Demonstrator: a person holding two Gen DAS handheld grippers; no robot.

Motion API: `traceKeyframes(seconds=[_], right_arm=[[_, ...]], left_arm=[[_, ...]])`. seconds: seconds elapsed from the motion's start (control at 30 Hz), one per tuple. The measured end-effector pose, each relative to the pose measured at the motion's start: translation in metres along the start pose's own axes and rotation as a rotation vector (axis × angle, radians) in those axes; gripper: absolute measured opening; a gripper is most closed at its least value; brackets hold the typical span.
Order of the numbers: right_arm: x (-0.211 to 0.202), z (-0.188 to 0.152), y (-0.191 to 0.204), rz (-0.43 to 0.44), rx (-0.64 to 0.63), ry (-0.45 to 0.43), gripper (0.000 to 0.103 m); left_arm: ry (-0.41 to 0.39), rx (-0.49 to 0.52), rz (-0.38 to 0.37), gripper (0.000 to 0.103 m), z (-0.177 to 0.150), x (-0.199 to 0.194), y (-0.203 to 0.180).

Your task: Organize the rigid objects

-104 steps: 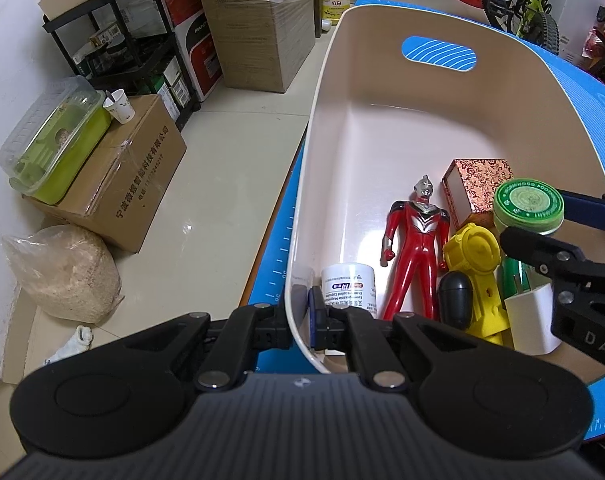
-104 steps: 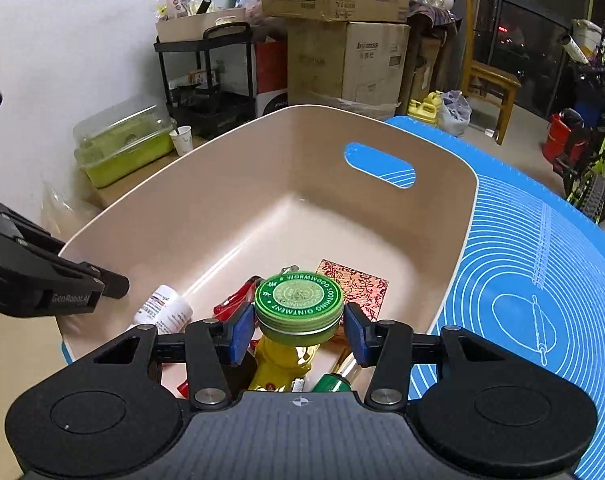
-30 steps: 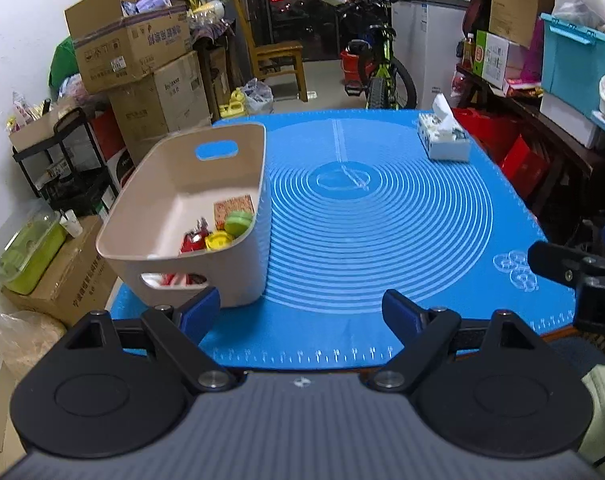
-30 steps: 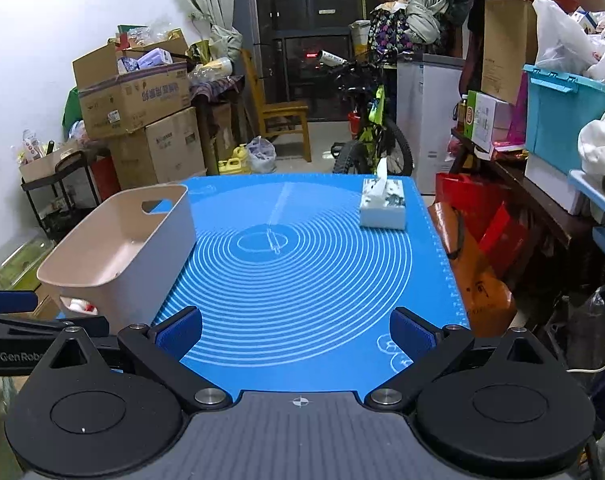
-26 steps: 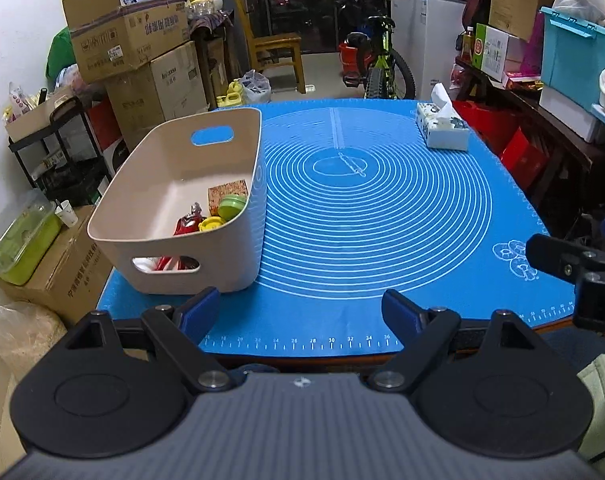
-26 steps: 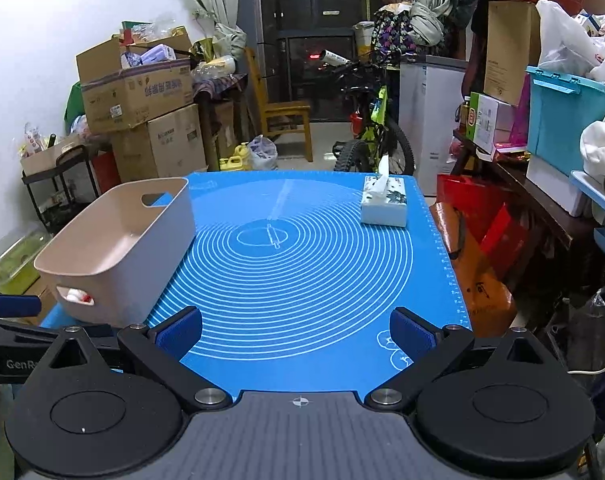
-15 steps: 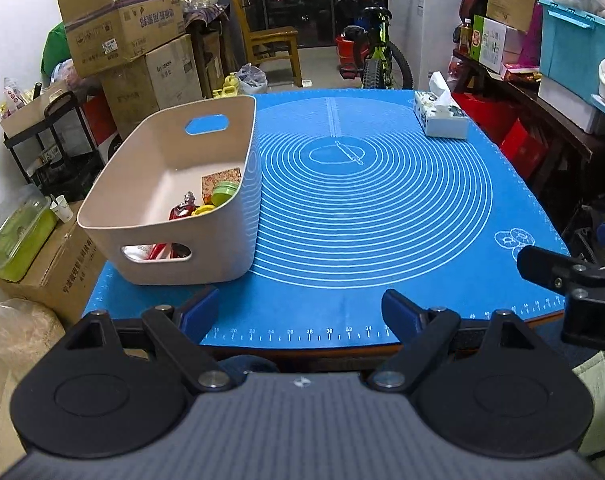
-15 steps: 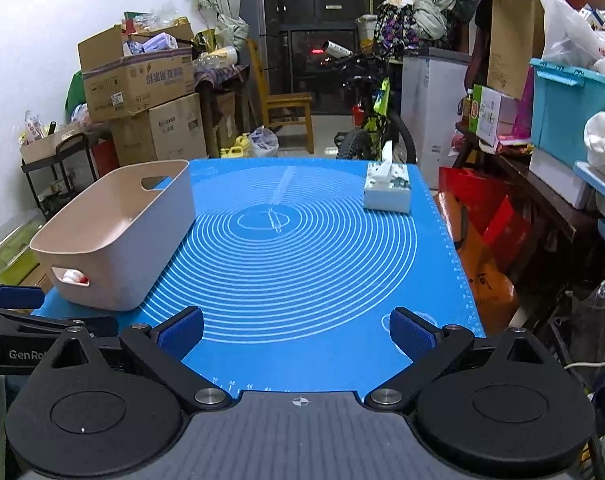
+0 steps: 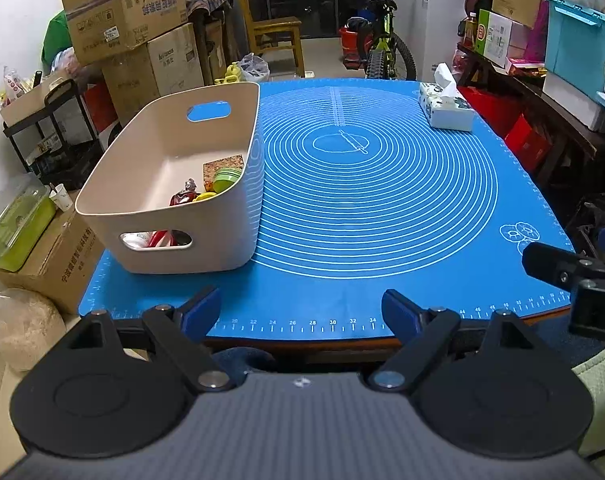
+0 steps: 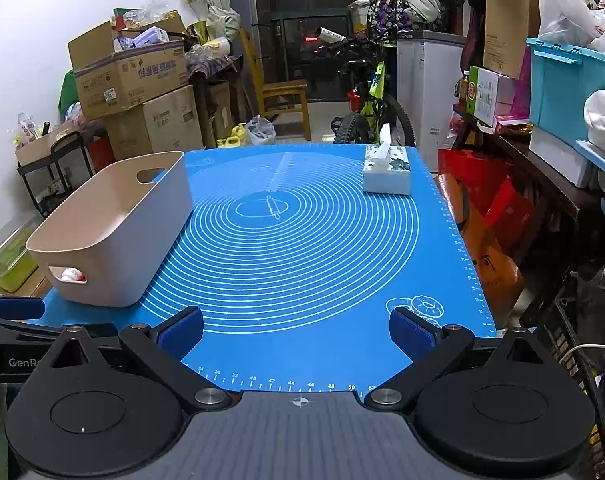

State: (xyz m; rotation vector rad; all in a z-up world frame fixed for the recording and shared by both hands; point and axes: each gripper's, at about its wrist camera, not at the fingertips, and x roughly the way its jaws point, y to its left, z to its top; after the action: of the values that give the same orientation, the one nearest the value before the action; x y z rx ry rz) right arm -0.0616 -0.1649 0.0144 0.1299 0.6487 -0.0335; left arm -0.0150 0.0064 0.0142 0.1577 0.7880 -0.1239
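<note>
Stacked cardboard boxes (image 10: 130, 76), a wooden chair (image 10: 280, 96) and a bicycle (image 10: 372, 108) crowd the room behind a tabletop covered by a blue silicone mat printed with white concentric rings (image 9: 382, 208). On the mat at about ten o'clock from its ring centre stands a beige plastic bin with cut-out handles (image 9: 174, 248), holding a red-and-silver toy figure (image 9: 184, 197), a round green tin (image 9: 226, 175) and a patterned red box (image 9: 222, 161), while a white tissue box (image 9: 446, 110) sits at about two o'clock. Both the left tool (image 9: 300, 310) and the right tool (image 10: 296, 330) hover at the mat's near edge, at six o'clock, each with its blue-padded jaws spread wide and nothing between them.
</note>
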Motion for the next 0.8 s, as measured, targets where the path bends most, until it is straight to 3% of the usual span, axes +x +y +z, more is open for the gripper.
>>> traceKeyframes(seconds=[0.8], right_arm=[[0.0017, -0.0028, -0.0046, 0.004, 0.004, 0.010, 0.099]], left_arm=[[-0.005, -0.009, -0.001, 0.088, 0.0013, -0.0004, 0.0023]])
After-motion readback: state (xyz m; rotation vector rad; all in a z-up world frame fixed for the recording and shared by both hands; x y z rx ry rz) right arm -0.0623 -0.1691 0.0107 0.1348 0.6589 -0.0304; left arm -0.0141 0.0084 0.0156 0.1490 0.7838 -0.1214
